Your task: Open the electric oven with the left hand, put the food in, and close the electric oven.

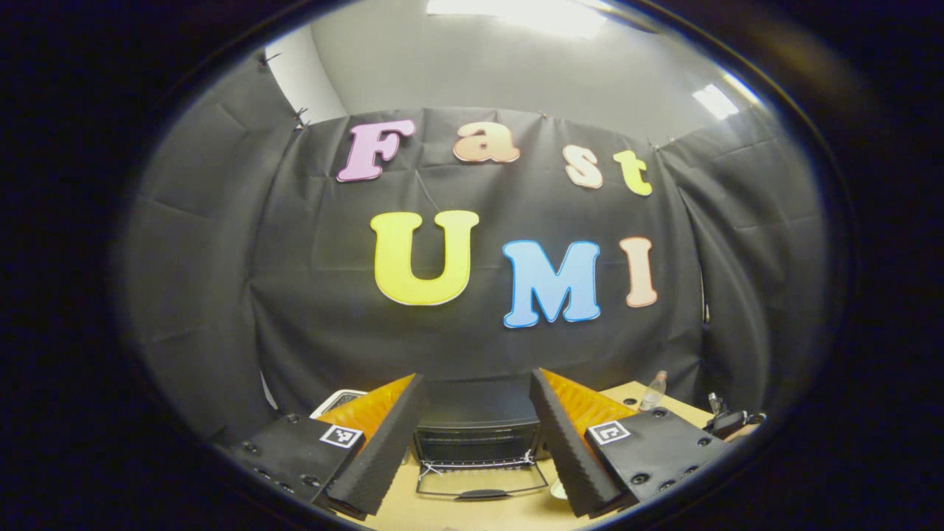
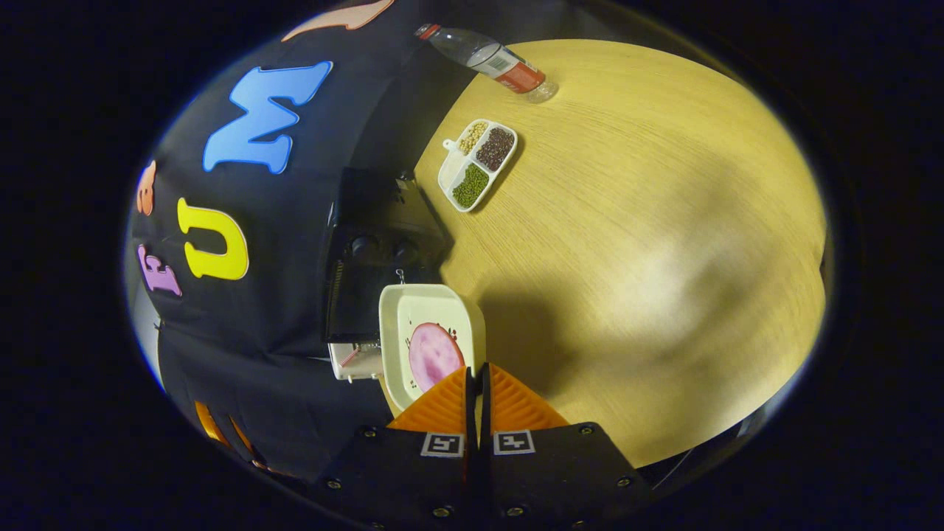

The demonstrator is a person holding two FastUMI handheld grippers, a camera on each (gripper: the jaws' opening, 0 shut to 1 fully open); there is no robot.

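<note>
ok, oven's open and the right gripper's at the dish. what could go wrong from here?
1. The right gripper seems to pinch the white square dish at one rim edge only, so it may tilt and the round pink food slice may slide.
2. The black electric oven has its glass door folded down in front. The dish could clip it going in.
3. The left gripper is open, off the door handle, so closing needs a fresh grasp.
</note>
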